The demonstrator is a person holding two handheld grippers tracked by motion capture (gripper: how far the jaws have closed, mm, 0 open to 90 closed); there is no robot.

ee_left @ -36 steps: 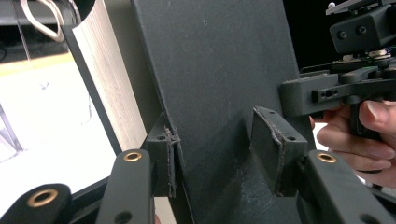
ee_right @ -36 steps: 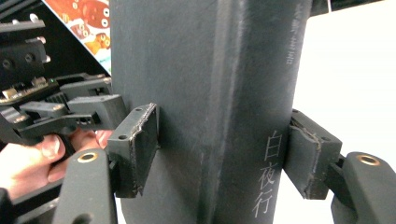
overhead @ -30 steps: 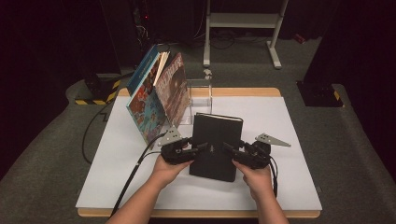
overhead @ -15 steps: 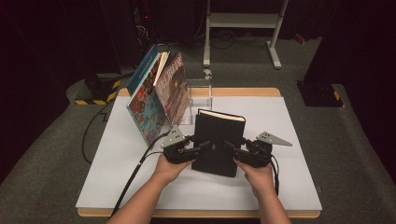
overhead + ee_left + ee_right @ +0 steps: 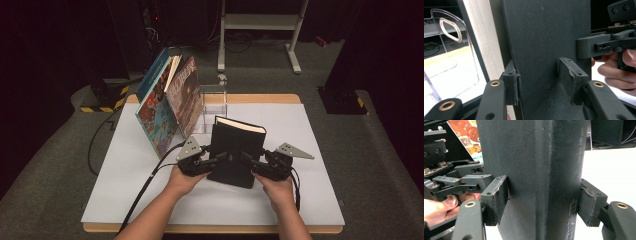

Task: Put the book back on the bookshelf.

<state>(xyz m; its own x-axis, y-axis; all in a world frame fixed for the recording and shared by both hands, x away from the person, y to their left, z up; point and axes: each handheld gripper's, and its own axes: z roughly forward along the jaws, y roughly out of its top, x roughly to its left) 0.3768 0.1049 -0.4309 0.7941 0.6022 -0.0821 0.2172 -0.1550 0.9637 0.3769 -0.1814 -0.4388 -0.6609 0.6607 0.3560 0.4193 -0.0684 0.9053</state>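
Note:
A thick black book stands nearly upright on the white table top, its cream page edge on top. My left gripper is shut on the book's lower left side and my right gripper on its lower right side. In the left gripper view, the pads of the left gripper press on the black book. The right gripper view has the right gripper clamped across the spine of the book, which carries pale lettering.
Three colourful picture books lean to the left against a clear acrylic book stand at the table's back, just behind the black book. The stand is close in the left gripper view. Bare white table lies on both sides.
The black book lay flat on the table a second ago. Both grippers have tipped its far edge up, and it now stands almost upright between them.

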